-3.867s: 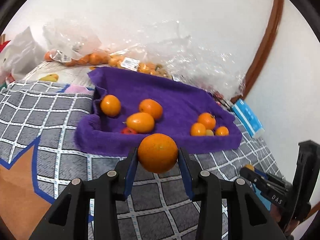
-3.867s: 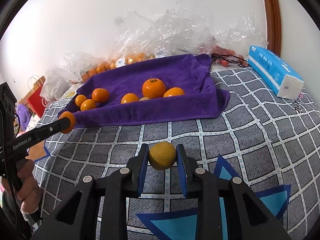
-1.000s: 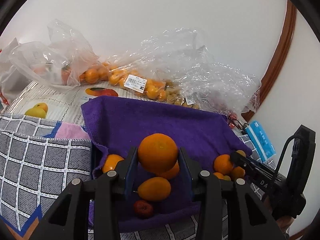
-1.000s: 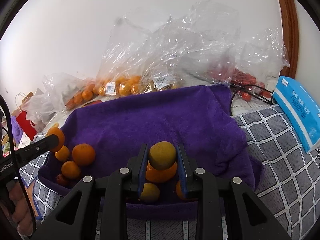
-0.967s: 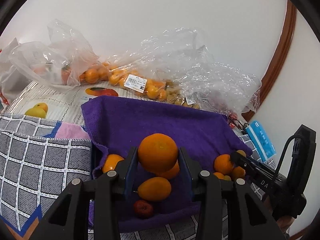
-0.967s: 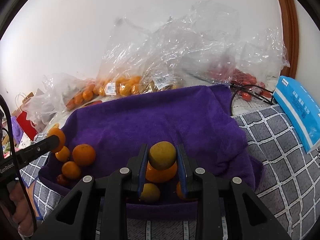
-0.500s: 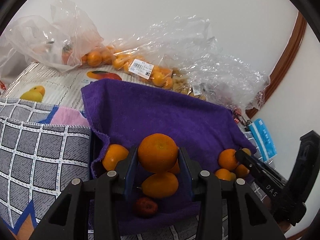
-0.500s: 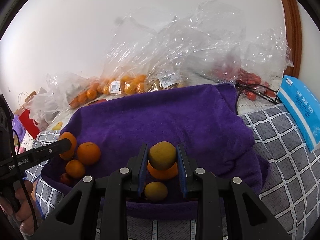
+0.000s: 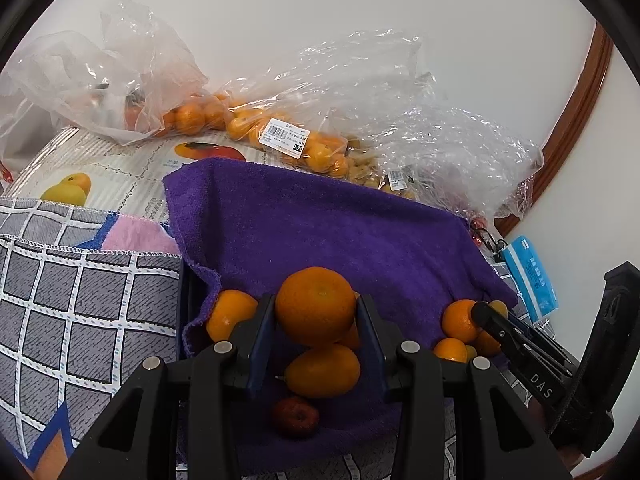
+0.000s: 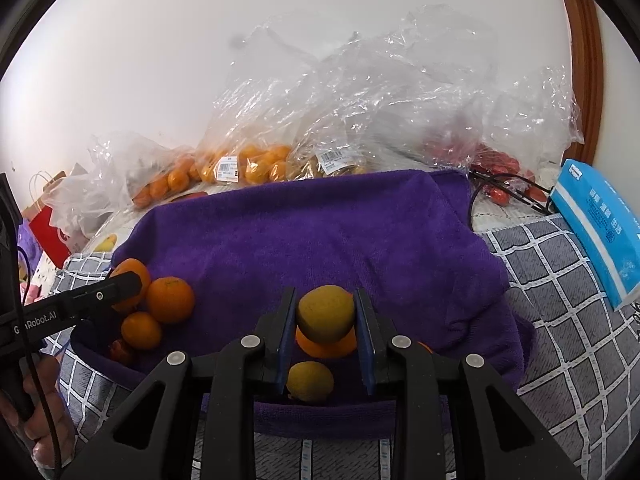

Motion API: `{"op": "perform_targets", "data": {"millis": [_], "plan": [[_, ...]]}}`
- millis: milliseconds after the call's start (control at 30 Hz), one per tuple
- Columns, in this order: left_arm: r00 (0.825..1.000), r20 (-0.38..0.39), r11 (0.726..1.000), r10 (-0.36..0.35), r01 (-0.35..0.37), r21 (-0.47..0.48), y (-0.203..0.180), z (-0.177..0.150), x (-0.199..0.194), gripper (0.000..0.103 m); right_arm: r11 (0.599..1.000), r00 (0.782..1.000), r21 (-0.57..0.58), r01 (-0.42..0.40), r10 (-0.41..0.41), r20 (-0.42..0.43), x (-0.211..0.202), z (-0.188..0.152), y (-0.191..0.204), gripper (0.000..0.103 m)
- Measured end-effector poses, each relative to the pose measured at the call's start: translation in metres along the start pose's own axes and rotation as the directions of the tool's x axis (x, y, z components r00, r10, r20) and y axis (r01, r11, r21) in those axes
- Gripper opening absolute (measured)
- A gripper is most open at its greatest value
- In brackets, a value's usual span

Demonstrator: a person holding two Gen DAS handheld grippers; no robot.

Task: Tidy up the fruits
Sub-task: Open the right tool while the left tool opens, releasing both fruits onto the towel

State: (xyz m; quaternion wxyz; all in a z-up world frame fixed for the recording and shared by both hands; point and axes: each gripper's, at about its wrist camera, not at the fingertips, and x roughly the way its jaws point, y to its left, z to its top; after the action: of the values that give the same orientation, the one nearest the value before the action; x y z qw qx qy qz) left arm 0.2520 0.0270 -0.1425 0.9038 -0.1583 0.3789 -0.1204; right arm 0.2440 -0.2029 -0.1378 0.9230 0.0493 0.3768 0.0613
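Observation:
My left gripper (image 9: 316, 314) is shut on a round orange (image 9: 315, 304) and holds it over the left part of a tray lined with a purple towel (image 9: 320, 224). Below it lie an oval orange fruit (image 9: 322, 370), a small red fruit (image 9: 295, 416) and another orange (image 9: 230, 314). My right gripper (image 10: 325, 320) is shut on a yellow-green fruit (image 10: 325, 312) over the towel's (image 10: 320, 232) right part, above an orange (image 10: 326, 347) and a small yellow fruit (image 10: 310, 381). The left gripper's tip also shows in the right wrist view (image 10: 120, 284).
Clear plastic bags of oranges (image 9: 280, 136) and other fruit lie behind the tray against the white wall. A blue tissue pack (image 10: 600, 232) lies at the right on the grey checked cloth (image 10: 560, 300). A red paper bag (image 10: 52, 232) stands at the far left.
Both grippers have moved forward and a little lower over the tray, still holding their fruit. The tray and its fruit look nearer than before.

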Motion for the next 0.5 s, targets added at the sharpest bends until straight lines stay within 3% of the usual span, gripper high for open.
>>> {"op": "perform_targets", "data": {"millis": [100,167,267,500], "plan": [[1.000,0.004,1.000,0.010,-0.010,0.019,-0.003,0.000,-0.001,0.041,1.000,1.000,-0.001,0.004,-0.004,0.001,-0.001,0.000,0.000,0.029],[0.999,0.027,0.998,0.021,-0.023,0.050,-0.008,-0.001,-0.004,0.048,1.000,1.000,-0.005,0.007,-0.007,0.002,-0.002,0.000,0.001,0.037],[0.997,0.066,0.995,0.039,-0.045,0.087,-0.013,-0.002,-0.010,0.048,1.000,1.000,-0.019,0.018,-0.018,0.007,-0.004,-0.001,0.004,0.039],[0.998,0.064,0.997,0.021,-0.026,0.079,-0.013,-0.002,-0.012,0.048,0.999,1.000,-0.037,0.020,-0.020,-0.004,-0.003,-0.004,0.009,0.041]]}}
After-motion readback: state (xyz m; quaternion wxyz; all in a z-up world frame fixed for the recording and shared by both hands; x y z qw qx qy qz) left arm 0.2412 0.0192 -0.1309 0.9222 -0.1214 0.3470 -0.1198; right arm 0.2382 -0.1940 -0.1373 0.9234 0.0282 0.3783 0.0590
